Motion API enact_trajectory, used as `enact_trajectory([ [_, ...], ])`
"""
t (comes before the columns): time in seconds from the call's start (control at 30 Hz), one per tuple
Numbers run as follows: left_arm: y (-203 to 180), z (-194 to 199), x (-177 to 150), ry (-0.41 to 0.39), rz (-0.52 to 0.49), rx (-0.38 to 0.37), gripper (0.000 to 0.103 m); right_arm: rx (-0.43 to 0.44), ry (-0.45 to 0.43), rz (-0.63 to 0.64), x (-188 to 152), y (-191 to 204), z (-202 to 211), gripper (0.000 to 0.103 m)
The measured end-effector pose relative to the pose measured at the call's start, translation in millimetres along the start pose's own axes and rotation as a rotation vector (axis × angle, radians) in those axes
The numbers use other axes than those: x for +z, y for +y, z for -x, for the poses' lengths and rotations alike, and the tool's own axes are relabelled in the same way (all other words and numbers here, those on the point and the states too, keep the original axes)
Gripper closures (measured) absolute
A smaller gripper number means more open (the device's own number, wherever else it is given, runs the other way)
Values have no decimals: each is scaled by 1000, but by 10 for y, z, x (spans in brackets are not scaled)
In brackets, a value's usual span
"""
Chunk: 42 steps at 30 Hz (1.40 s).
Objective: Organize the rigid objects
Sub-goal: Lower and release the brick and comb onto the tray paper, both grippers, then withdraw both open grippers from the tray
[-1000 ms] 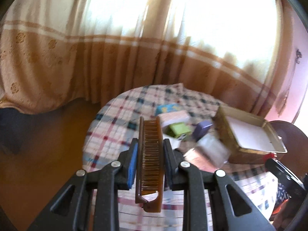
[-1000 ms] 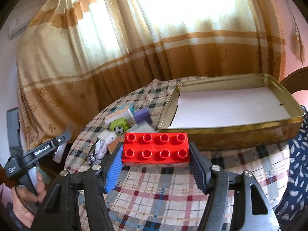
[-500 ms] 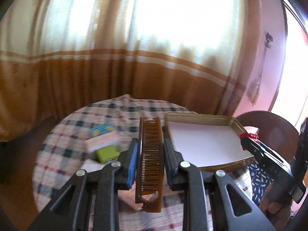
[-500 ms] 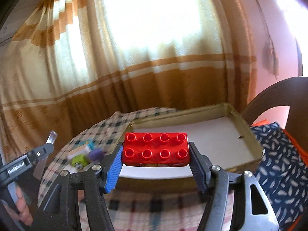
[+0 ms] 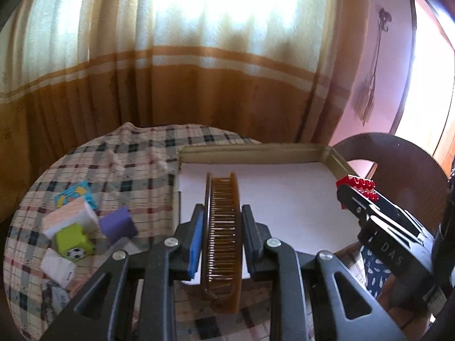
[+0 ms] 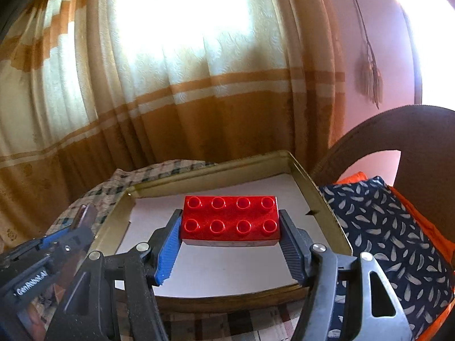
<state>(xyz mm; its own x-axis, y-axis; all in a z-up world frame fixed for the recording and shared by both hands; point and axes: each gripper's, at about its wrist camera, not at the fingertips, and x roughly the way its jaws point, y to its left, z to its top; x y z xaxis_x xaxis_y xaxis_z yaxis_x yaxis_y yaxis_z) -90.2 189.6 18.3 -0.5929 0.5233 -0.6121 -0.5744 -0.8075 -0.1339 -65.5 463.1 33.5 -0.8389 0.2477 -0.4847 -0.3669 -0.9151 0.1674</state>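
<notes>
I have the left tongs (image 5: pixel 221 244) pinching a stiff, light brown comb (image 5: pixel 223 227) across its spine and the right tongs (image 6: pixel 230 237) clamping a hard red brick (image 6: pixel 230 218) by its ends, both over the tray (image 6: pixel 327 199).

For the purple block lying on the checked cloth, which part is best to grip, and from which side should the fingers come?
Judging by its shape, take the purple block across its two long flat sides, coming from above. The top face is bare, while the green block and a grey box crowd its lower edges, so a low sideways approach would likely bump them.
</notes>
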Motion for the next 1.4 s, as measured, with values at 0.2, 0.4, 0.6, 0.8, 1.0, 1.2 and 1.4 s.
enact_trajectory([
  [0.2, -160, -215, -40, 49, -39, 39, 80, -15, 37, -10, -23, -44, -141, 37],
  [0.4, -264, -397, -77, 85, -63, 80, 80, -21, 71, -30, -45, -97, -246, 37],
  [0.6, -310, -539, -118, 120, -91, 115, 79, -5, 74, -15, -43, -74, -261, 36],
  [0.8, -315, -295, -49, 48, -71, 161, 5, 33, 61, -15, -52, -45, -236, 21],
  [1.0, -384, -2, -72, -39, -167, 271, 1, 43, 7, -78, -98, -86, -86, 16],
  [1.2, -128, 130, -128, -26, -111, 297, 1, 72, -40, -107, -186, 67, 155, 16],
  [1.4, 192, 285, -227, -39, -47, 349, 1, 92, -73, -61, -265, 362, 296, 16],
])
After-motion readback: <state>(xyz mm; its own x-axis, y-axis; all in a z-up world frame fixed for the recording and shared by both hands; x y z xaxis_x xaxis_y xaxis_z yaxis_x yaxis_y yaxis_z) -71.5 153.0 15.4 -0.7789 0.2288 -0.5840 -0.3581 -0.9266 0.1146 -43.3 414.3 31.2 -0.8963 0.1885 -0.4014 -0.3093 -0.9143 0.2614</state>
